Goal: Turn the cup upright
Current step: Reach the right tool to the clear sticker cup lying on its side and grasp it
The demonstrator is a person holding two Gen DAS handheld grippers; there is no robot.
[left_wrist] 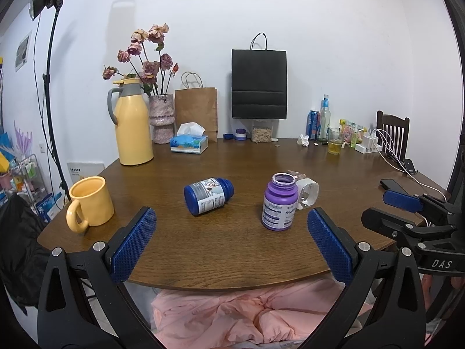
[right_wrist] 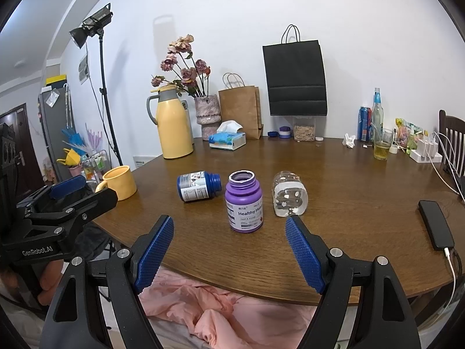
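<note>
A yellow mug (left_wrist: 91, 202) stands upright with its mouth up near the table's left edge; it also shows in the right wrist view (right_wrist: 120, 182). A blue bottle (left_wrist: 208, 196) (right_wrist: 198, 186) lies on its side. A purple bottle (left_wrist: 280, 202) (right_wrist: 244, 202) stands upright without a cap. A clear bottle (left_wrist: 305, 193) (right_wrist: 289, 195) lies on its side to the right of the purple one. My left gripper (left_wrist: 231, 224) is open and empty over the near table edge. My right gripper (right_wrist: 229, 231) is open and empty, just short of the purple bottle.
A brown wooden table (left_wrist: 232, 250) carries a yellow thermos (left_wrist: 132, 122), a flower vase (left_wrist: 161, 117), a tissue box (left_wrist: 189, 142), paper bags (left_wrist: 258, 83) and drinks (left_wrist: 334, 145) at the back. A black phone (right_wrist: 436, 224) lies right. Pink cloth (left_wrist: 247, 314) lies below the front edge.
</note>
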